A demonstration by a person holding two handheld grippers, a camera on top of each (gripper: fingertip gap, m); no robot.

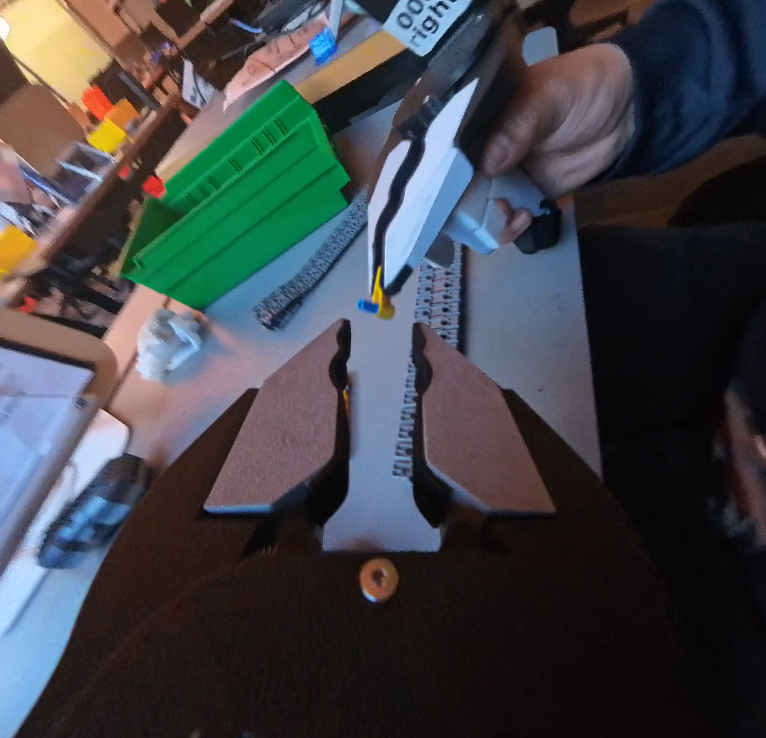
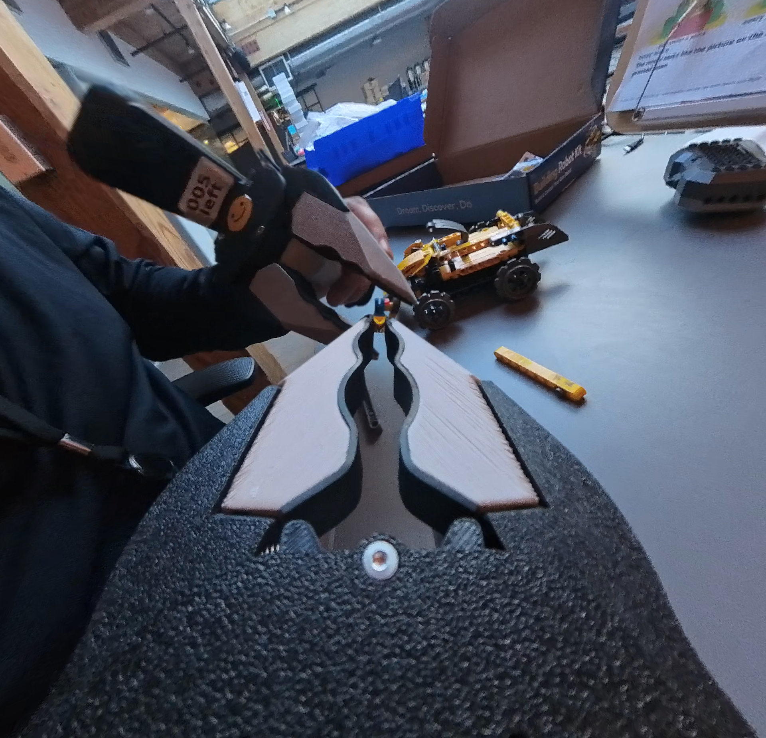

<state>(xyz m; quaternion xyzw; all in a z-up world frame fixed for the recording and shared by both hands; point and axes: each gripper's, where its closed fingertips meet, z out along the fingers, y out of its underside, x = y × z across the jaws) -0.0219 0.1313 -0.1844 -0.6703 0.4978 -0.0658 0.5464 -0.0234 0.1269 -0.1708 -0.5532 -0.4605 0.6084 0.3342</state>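
Right gripper [image 2: 378, 324]: fingers clenched on small yellow-and-blue toy piece [image 2: 378, 319] at very tips; same piece seen in left wrist view [image 1: 382, 301], above worktop [image 1: 373, 448]. Left gripper [image 1: 381, 328]: fingers released, spread apart, nothing between, just short of piece. Farther off: yellow bar [image 2: 539, 373], yellow toy car [image 2: 476, 262], open cardboard box [image 2: 510, 96]. Green bin [image 1: 244, 204] blurred; piece's shape hard to make out.
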